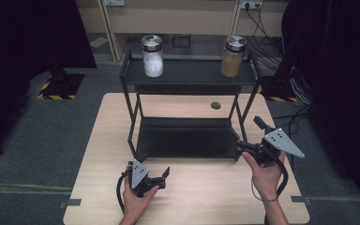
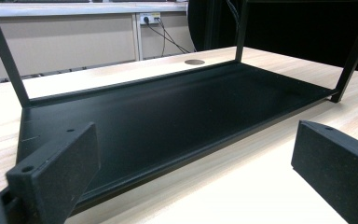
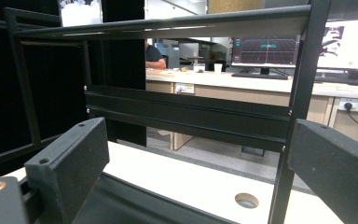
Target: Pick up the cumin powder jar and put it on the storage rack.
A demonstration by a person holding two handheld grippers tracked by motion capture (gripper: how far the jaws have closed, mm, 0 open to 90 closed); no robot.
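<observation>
A black two-tier metal rack [image 1: 187,75] stands on the light wood table [image 1: 201,197]. Its top shelf carries a jar of white grains [image 1: 152,57] at the left and a jar of tan grains [image 1: 233,58] at the right. My left gripper [image 1: 162,176] rests low on the table in front of the rack's left half. Its jaws stand open and hold nothing, facing the bare lower shelf [image 2: 177,112]. My right gripper [image 1: 240,143] hovers at the rack's front right leg [image 3: 299,98], also open and holding nothing.
A round cable hole [image 1: 216,105] lies in the table behind the rack. Beyond the table are a cabinet [image 1: 178,18] with wall sockets, trailing cables [image 1: 267,51] and black curtains at both sides. A desk with monitors [image 3: 265,49] shows far off.
</observation>
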